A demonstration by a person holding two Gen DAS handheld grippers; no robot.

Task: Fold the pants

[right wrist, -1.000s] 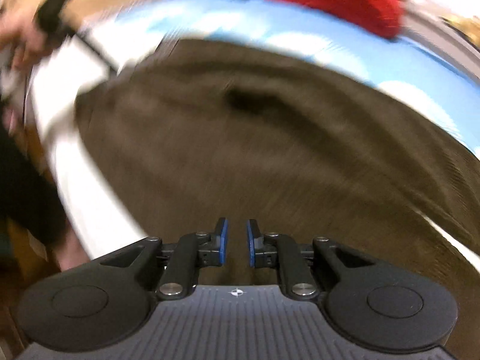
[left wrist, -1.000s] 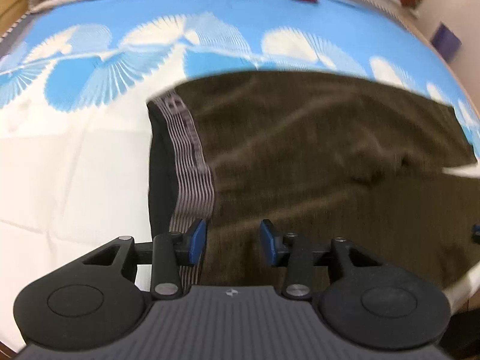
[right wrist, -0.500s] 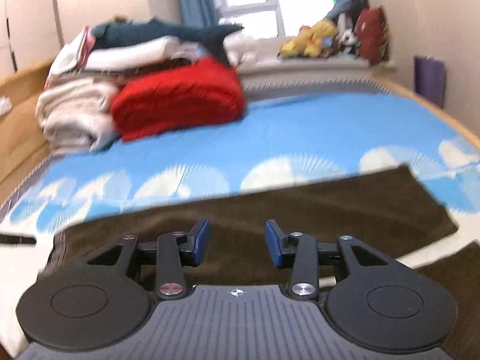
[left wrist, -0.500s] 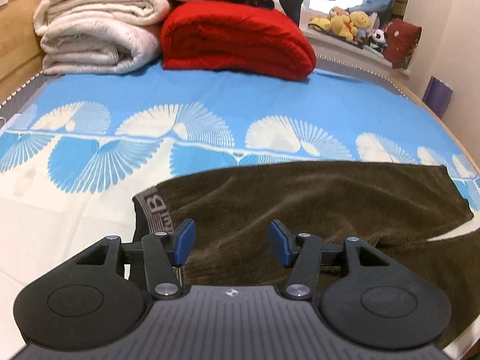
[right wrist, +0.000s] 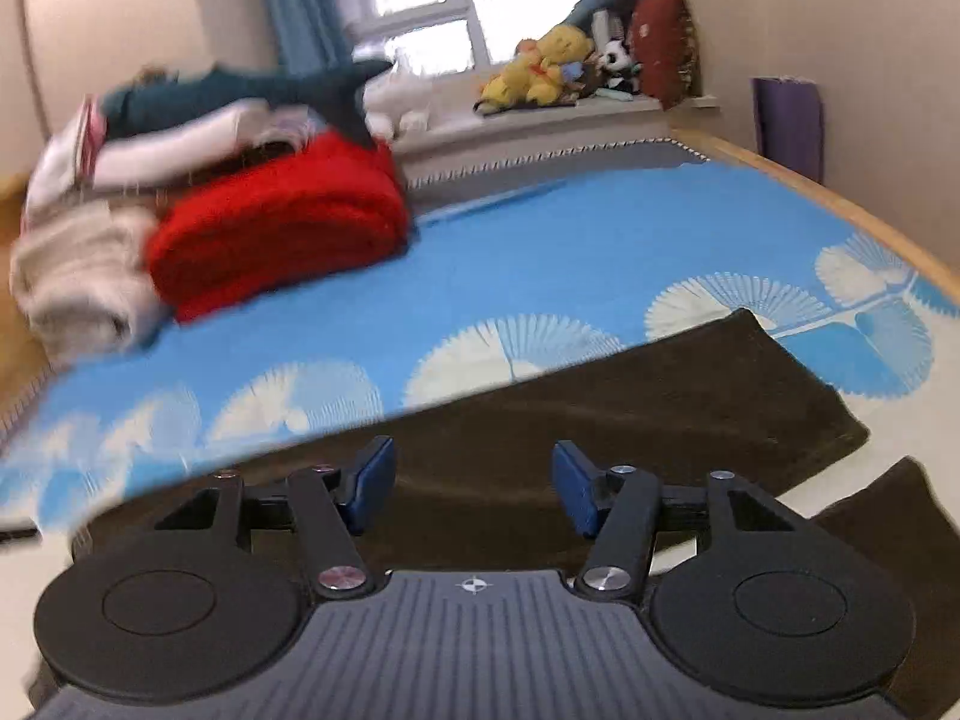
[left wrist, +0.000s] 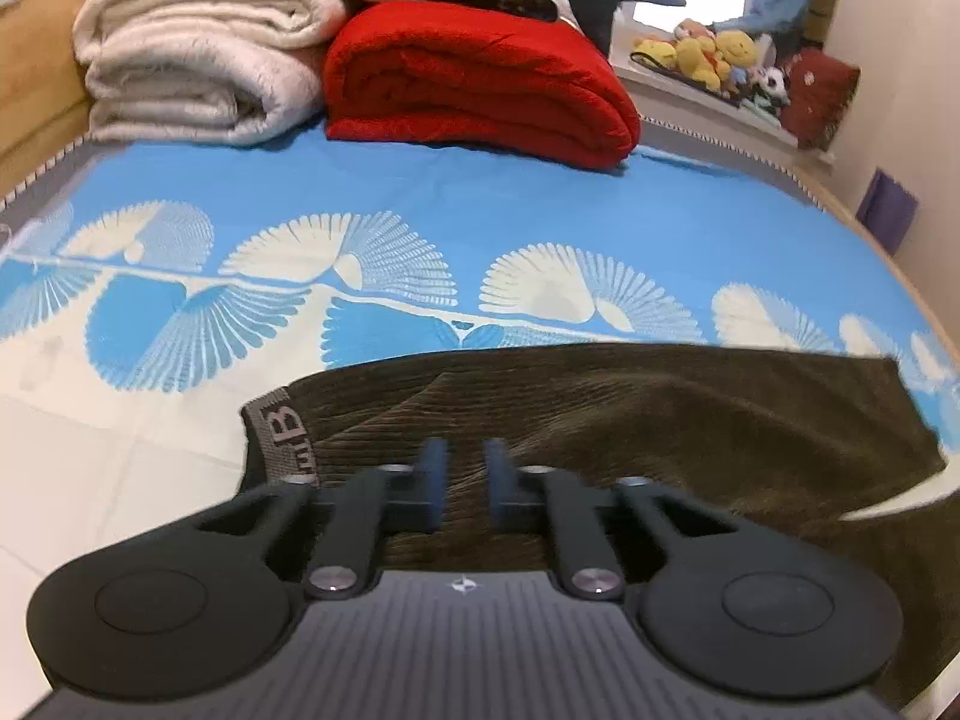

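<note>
Dark brown corduroy pants lie flat across the blue and white bedspread, with the grey waistband at the left. My left gripper hovers over the pants just right of the waistband, its blue fingers nearly closed with a narrow gap and nothing between them. In the right wrist view the pants stretch to the right, with a second leg at lower right. My right gripper is open and empty above the pants.
A red folded blanket and white folded blankets are stacked at the head of the bed. Plush toys sit on the windowsill. A purple item leans on the right wall. The bed's wooden edge runs along the right.
Both grippers have tilted up from looking down at the pants to looking across the bed. The left fingers have narrowed from wide open. The right fingers have opened wide.
</note>
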